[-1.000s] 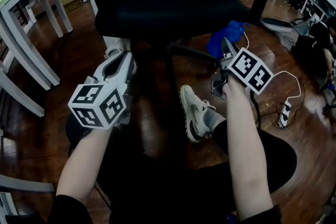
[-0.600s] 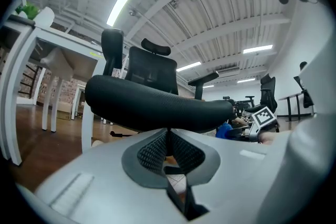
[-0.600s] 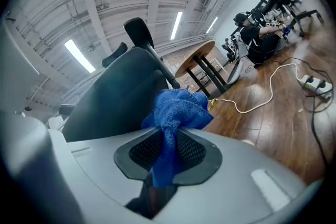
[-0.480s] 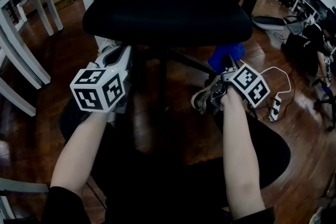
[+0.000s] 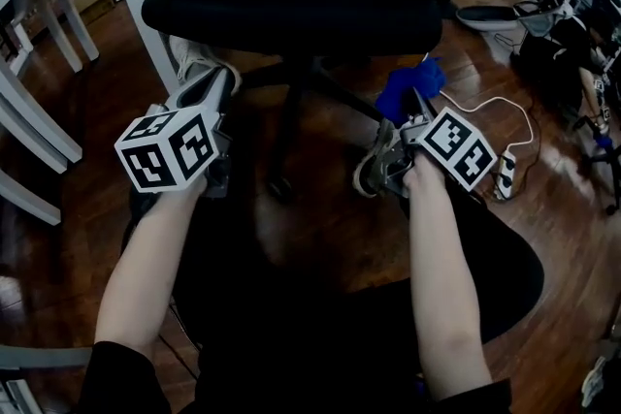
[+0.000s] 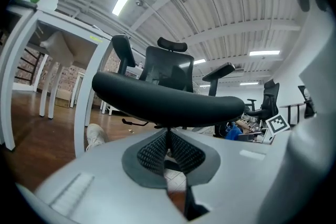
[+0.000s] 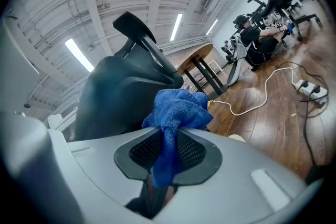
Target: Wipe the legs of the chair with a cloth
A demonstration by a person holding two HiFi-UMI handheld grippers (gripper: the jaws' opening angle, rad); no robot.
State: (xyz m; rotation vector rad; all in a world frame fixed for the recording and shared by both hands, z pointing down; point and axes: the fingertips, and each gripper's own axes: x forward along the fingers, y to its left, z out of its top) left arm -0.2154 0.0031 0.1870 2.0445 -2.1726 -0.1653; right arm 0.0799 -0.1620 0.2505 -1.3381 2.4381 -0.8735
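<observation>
A person seated on the glossy dark wooden floor (image 5: 320, 228) is holding a gripper in each hand beneath a black office chair (image 5: 291, 5), whose broad padded seat is curving over its thin dark legs (image 5: 351, 100). The right gripper (image 5: 412, 111) is clamping a blue cloth (image 5: 408, 87) of nubby, towel-like weave just beside one leg; seen along the jaws, the cloth (image 7: 176, 113) is bunching into a crumpled ball above the ribbed black pads and trailing down between them, with the right gripper (image 7: 167, 152) pinching it tight. The left gripper (image 5: 212, 84) is pointing toward the chair's base from the other side, and its own view is showing the left gripper (image 6: 168, 149) clenched on nothing, the mesh-textured pads meeting below the smooth seat. A white sneaker (image 5: 199, 63) is resting near a white table leg (image 5: 146, 5), and a white power strip (image 5: 505, 175) is lying to the right. Compared with a second ago, the seat is sitting higher in the head view, baring more of the legs, and the other sneaker (image 5: 374, 170) is now tucked against the right gripper.
</observation>
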